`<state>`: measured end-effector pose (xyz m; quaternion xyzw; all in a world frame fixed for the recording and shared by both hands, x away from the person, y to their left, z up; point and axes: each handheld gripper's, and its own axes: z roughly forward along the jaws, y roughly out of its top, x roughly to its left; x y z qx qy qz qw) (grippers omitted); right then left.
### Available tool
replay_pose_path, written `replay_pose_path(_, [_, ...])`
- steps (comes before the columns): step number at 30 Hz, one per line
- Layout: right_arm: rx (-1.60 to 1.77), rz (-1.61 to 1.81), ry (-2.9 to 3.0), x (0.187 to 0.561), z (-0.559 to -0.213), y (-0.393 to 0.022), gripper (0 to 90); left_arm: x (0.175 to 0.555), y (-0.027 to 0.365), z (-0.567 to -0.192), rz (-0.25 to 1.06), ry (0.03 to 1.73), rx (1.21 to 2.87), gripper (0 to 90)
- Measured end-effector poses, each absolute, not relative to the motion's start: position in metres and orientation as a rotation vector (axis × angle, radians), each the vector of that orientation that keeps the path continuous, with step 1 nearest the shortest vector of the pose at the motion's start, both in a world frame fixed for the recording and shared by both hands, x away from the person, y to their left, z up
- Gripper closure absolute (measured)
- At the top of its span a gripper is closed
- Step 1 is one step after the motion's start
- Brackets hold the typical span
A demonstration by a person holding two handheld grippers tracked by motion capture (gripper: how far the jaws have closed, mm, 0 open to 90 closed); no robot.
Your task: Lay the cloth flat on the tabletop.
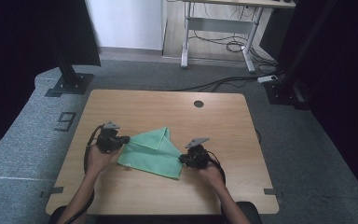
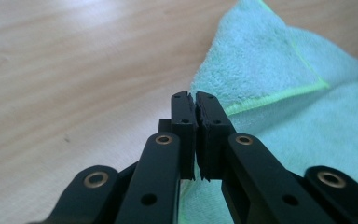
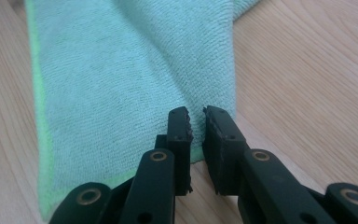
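While the green microfibre cloth (image 1: 153,151) lies half-folded mid-worktop (image 1: 121,196) | left gripper (image 1: 125,139) fingers closed at its left edge, no cloth visibly pinched | right gripper (image 1: 182,159) fingers narrow, empty, at near-right corner | soft, light, limp: pinch corners.

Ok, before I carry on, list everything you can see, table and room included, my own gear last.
cloth: one, green, partly folded, mid-table between the two claws
table: one, light wood, dark round hole near its far edge
carpet: grey, around the table, a "9" marked at left
desk frame: one, pale grey, far behind, loose cables under it
black stands: two, far left and far right of the table
left claw: one, black, jaws shut, at the cloth's left edge
right claw: one, black, narrow gap between jaws, at the cloth's right corner
forearms: two, coming in from the bottom edge
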<state>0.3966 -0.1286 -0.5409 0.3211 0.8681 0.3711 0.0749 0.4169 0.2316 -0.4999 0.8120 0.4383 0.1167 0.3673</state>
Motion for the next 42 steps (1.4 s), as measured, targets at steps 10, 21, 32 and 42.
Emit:
replay_pose_path(10, [1.006, 1.116, 2.605, 0.394, -0.540, -0.141, 75.1, 0.403, 0.221, -0.519, 0.282, 1.091, 2.152, 73.4])
replay_pose_path(21, [0.991, 1.126, 2.585, 0.397, -0.527, -0.139, 71.0, 0.404, 0.174, -0.490, 0.300, 0.897, 2.164, 51.5])
replay_pose_path(32, [0.971, 1.083, 2.618, 0.397, -0.537, -0.135, 72.1, 0.421, 0.118, -0.516, 0.224, 0.829, 2.294, 58.2])
replay_pose_path(42, [0.977, 1.113, 2.623, 0.397, -0.539, -0.138, 71.4, 0.428, 0.119, -0.524, 0.246, 0.912, 2.283, 88.5])
